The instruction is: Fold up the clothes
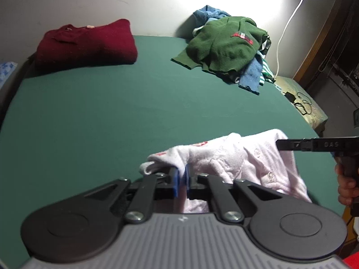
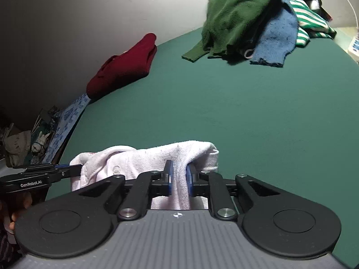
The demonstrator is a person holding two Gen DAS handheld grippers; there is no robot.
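A pale pink garment (image 1: 226,157) with red print and small buttons hangs bunched just above the near part of the green table (image 1: 112,112). My left gripper (image 1: 181,174) is shut on its left part, with cloth pinched between the blue pads. The right gripper (image 1: 285,145) enters the left wrist view from the right and grips the garment's other end. In the right wrist view my right gripper (image 2: 179,174) is shut on a thick fold of the pink garment (image 2: 157,157). The left gripper (image 2: 76,168) shows there at the left, its tips in the cloth.
A folded dark red sweater (image 1: 87,42) lies at the far left by the wall. A heap with a green sweater (image 1: 226,42), blue knit and striped cloth sits at the far right. A side surface with black cables (image 1: 300,103) stands beyond the table's right edge; clutter (image 2: 27,139) lies past its left edge.
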